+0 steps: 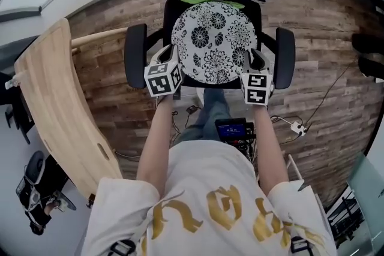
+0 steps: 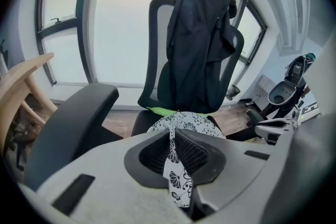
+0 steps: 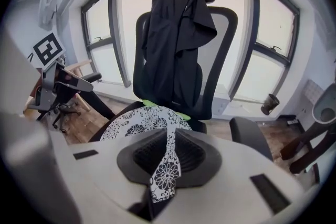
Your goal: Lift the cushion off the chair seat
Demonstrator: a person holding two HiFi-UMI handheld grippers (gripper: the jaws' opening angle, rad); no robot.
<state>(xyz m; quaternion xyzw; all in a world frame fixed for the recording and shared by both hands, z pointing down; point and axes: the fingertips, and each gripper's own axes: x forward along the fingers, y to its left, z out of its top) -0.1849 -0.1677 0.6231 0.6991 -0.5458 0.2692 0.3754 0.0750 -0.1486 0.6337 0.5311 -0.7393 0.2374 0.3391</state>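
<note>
shirt shoulders [image 1: 210, 207] fill the foreground of the head view. beyond them stands the office chair [image 1: 134, 48], with a black jacket [image 3: 176, 34] over its backrest. the round floral cushion [image 1: 215, 39] lies over the seat, perhaps already just clear of it. the left gripper [image 2: 173, 139] and right gripper [image 3: 169, 139] are each clenched on its near rim. the step in hand looks like the lift itself. next, both should rise evenly and keep the pinch.
</note>
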